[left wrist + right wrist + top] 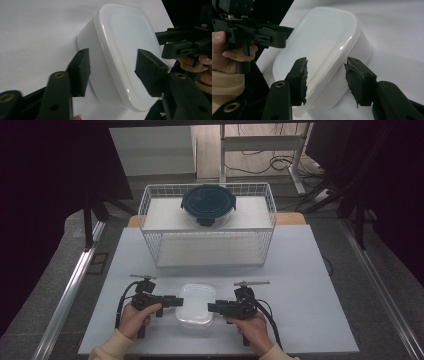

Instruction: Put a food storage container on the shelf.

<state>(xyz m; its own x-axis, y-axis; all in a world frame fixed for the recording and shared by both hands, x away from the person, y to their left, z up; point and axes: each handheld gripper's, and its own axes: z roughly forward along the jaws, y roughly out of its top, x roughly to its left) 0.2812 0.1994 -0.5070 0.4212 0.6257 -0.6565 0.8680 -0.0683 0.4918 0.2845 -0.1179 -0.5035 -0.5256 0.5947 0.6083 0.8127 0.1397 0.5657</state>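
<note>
A white lidded plastic box (pixel 196 305) lies on the table near its front edge, between my two hands. My left gripper (pixel 176 301) points at the box's left end. In the left gripper view the box (pixel 120 50) reaches in between the spread jaws of that gripper (pixel 113 72), and neither pad presses on it. My right gripper (pixel 212 308) points at the box's right end. In the right gripper view the lid rim of the box (pixel 322 45) lies between the parted jaws of that gripper (pixel 328 81). Both grippers are open.
A white wire rack (pixel 150 215) stands at the back middle of the table. On its upper shelf sits a round glass container with a dark blue lid (pixel 208 205). Metal rails run along both sides of the table.
</note>
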